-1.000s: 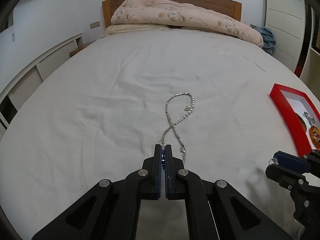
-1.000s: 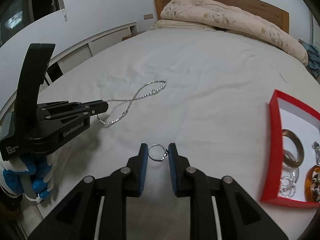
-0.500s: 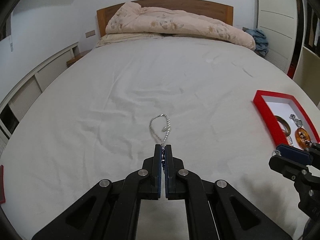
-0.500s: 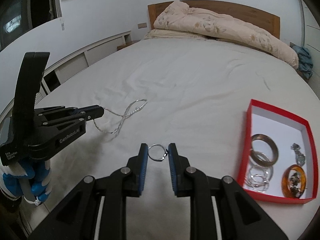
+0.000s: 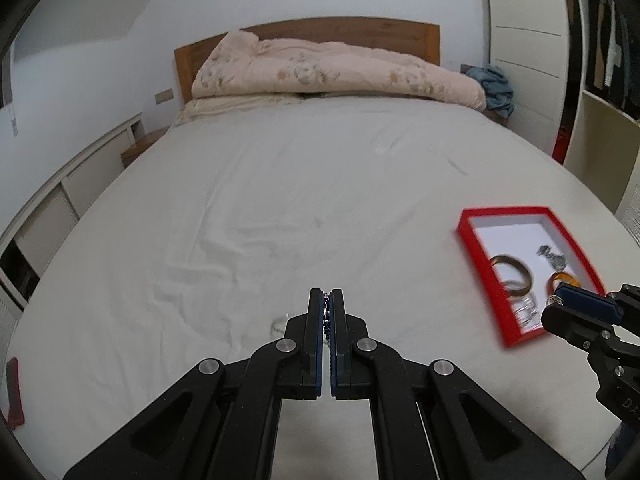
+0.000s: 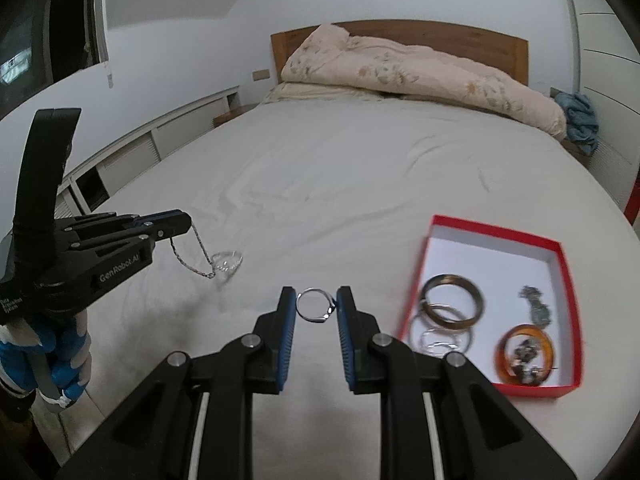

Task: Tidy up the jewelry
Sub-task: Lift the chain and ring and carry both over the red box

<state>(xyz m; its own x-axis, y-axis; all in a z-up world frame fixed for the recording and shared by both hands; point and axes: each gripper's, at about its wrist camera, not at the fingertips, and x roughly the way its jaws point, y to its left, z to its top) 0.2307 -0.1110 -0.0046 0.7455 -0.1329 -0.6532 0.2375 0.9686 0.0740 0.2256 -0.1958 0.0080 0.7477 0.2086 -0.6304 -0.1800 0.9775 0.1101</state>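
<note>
The black left gripper (image 6: 182,222) had its blue-padded fingers pressed together on one end of a thin silver chain necklace (image 6: 202,258). The chain hung down from the tips in a loop, and its lower end looked to be only just touching the white bed sheet (image 6: 340,184) near the sheet's left edge. Holding it by one end was probably meant to keep the links in a single strand rather than a tangle. In the left wrist view only a glint of chain showed between the closed pads.

Toward the middle, the black right gripper (image 6: 316,306) held a small silver ring with a tiny setting (image 6: 315,305). The ring stood upright between the blue pads, and the fingers were clamped on its two sides with a gap as wide as the ring itself — a light pinch, I judged, enough to carry it.

Near the right edge of the sheet lay the shallow red cardboard box with a white lining (image 6: 494,234). It already held a brown bangle (image 6: 452,300), a clear bangle (image 6: 440,340), an amber ring-shaped piece (image 6: 526,354) and a small dark metal charm (image 6: 536,304) — all lying flat, most of them crowded toward the box's near side. The far part of its floor was bare, so both carried pieces seemed bound there.
</note>
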